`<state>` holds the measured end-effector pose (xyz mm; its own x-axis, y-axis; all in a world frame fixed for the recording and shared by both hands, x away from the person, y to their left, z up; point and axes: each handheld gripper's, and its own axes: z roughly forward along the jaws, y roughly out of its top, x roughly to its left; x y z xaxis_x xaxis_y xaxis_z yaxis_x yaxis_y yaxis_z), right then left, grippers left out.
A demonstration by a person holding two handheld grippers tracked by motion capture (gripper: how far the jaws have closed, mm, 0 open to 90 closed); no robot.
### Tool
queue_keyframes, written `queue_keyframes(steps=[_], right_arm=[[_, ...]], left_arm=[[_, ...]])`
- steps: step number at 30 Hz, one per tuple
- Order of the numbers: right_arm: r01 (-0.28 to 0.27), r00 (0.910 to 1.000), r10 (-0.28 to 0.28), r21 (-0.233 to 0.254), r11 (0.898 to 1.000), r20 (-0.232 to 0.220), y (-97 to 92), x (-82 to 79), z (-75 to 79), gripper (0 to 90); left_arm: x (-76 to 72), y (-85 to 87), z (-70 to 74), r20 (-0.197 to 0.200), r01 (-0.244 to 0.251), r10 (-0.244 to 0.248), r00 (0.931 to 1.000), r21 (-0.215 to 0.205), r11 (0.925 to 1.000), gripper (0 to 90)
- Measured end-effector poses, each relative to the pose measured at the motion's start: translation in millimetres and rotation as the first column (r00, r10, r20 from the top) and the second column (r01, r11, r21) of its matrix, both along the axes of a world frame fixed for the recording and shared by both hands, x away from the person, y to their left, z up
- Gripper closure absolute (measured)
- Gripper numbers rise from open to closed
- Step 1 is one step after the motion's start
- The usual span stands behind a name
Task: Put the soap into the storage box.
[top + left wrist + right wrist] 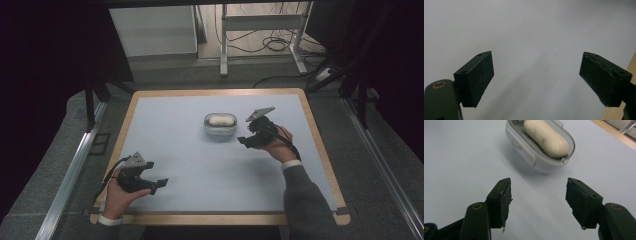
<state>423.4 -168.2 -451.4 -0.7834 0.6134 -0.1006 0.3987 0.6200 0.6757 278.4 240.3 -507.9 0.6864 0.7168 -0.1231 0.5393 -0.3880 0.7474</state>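
Beside the container [220,125], right hand-held gripper [248,140]

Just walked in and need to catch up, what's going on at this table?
A person holds tongs in each hand over a pale mat on a wooden table. The right tongs are open and empty, just right of a small white container with a pale oblong piece inside. The left tongs sit open near the front left, away from it. Nothing is gripped.
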Motion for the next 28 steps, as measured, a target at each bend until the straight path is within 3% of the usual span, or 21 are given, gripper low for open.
queue_keyframes(steps=[5, 15, 19, 22, 28], right_arm=[[0.031, 0.9995, -0.031, 0.043, 0.999, -0.008, -28.6, -21.9, -18.5, 36.4], [0.088, 0.9961, -0.086, 0.093, 0.992, -0.019, -56.2, -46.5, -40.0, 35.6], [0.103, 0.9946, -0.103, 0.13, 0.986, -0.013, -60.7, -50.2, -44.4, 35.7], [0.127, 0.9919, -0.127, 0.11, 0.986, -0.001, -63.0, -50.8, -47.0, 35.7], [0.136, 0.9904, -0.138, 0.133, 0.982, 0.002, -68.1, -51.3, -46.7, 35.6]], left_arm=[[-0.1, 0.4, 0.1, -0.001, -0.005, 0.005, 1.0, 0.0, 1.0, 12.8], [-0.5, 2.4, 1.3, 0.005, -0.015, 0.015, 0.9999, 0.004, 0.9999, 12.8], [-0.4, 2.1, 1.1, 0.004, -0.016, 0.016, 0.9999, 0.004, 0.9999, 12.8], [-0.6, 1.7, 0.7, 0.005, -0.015, 0.015, 0.9999, 0.005, 0.9999, 12.8], [0.1, 1.2, 0.1, 0.005, -0.016, 0.016, 0.9999, 0.011, 0.9998, 12.8]])
